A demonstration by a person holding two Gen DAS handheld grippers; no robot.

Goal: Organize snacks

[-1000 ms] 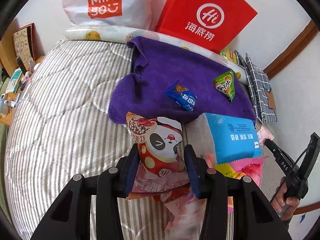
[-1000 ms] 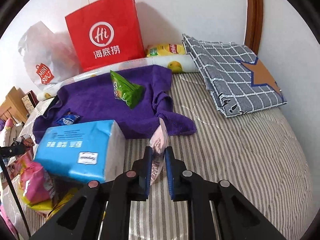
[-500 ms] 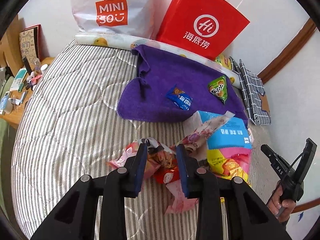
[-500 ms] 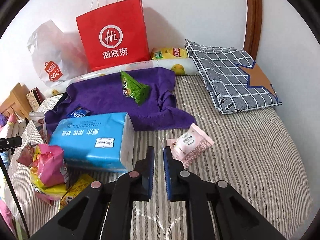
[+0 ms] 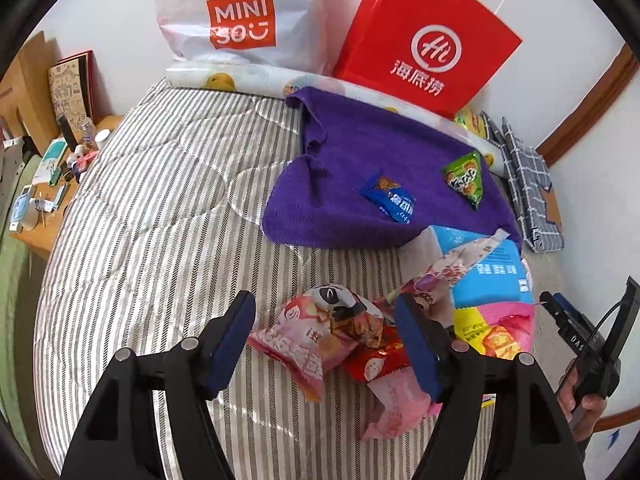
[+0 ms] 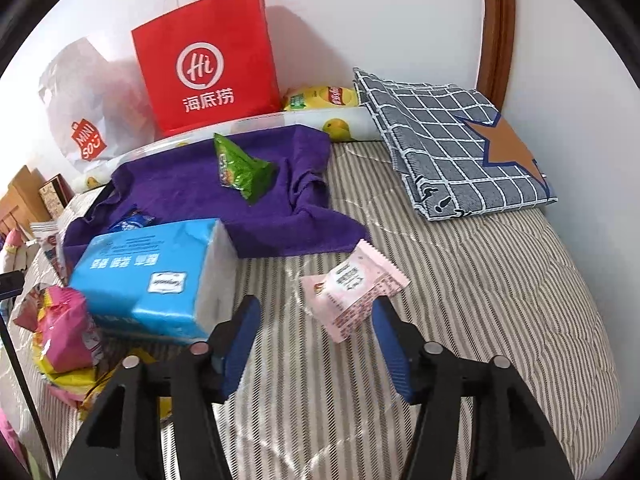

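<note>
My left gripper (image 5: 326, 330) is open above a pile of snack packets on the striped bed; a pink panda packet (image 5: 316, 328) lies between its fingers, untouched. A blue packet (image 5: 390, 200) and a green packet (image 5: 464, 178) lie on the purple towel (image 5: 360, 152). My right gripper (image 6: 314, 322) is open, with a small pink packet (image 6: 352, 288) lying on the bed between and just past its fingertips. The green packet (image 6: 240, 170) and purple towel (image 6: 192, 184) also show in the right wrist view.
A blue tissue pack (image 6: 152, 276) lies left of the right gripper, with more snacks (image 6: 64, 332) beside it. A red paper bag (image 5: 428, 40) and a white Miniso bag (image 5: 244, 16) stand against the wall. A folded checked cloth (image 6: 452, 140) lies at the far right. A cluttered side table (image 5: 44, 184) stands at left.
Both grippers have opened and pulled back. The left let go of the panda packet, now on the pile. The right released the small pink packet, now flat on the bed.
</note>
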